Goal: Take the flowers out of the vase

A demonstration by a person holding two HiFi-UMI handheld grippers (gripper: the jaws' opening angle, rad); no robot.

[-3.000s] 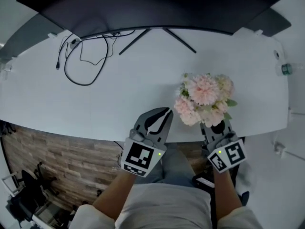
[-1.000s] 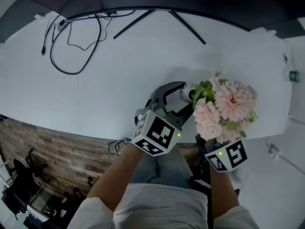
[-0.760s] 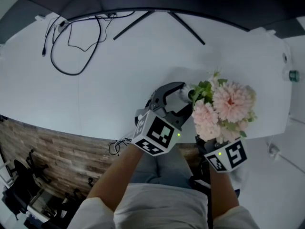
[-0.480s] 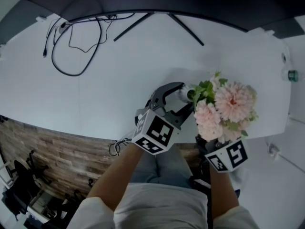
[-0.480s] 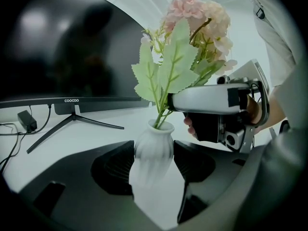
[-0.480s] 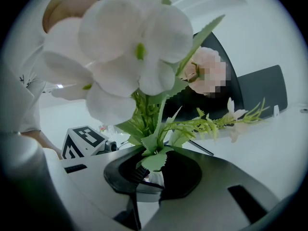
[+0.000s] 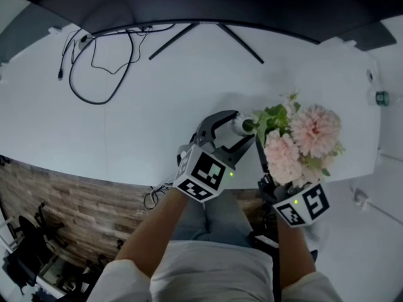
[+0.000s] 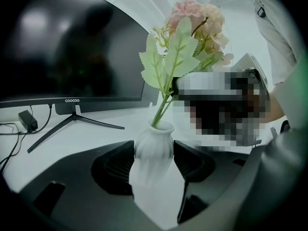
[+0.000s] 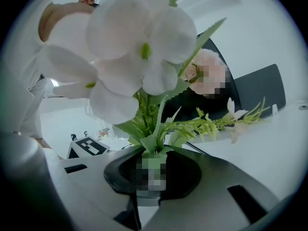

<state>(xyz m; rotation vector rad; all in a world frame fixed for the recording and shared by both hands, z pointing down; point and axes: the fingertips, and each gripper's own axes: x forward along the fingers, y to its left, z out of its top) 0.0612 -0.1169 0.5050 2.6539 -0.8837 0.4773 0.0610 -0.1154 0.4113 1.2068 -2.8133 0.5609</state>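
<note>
The pull is only set up: the left gripper's (image 7: 241, 131) jaws clamp the white ribbed ceramic vase (image 8: 153, 150) on the white counter (image 7: 157, 112), the right gripper's (image 9: 153, 177) jaws have just been closing and now pinch the green stems (image 9: 156, 129), and the pink fabric flowers (image 7: 302, 140), leaning toward 3 o'clock, are not yet lifted out of its neck

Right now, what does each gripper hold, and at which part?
The left gripper holds the white vase by its body. The right gripper, whose jaws have just been closing, grips the flowers by their stems.
</note>
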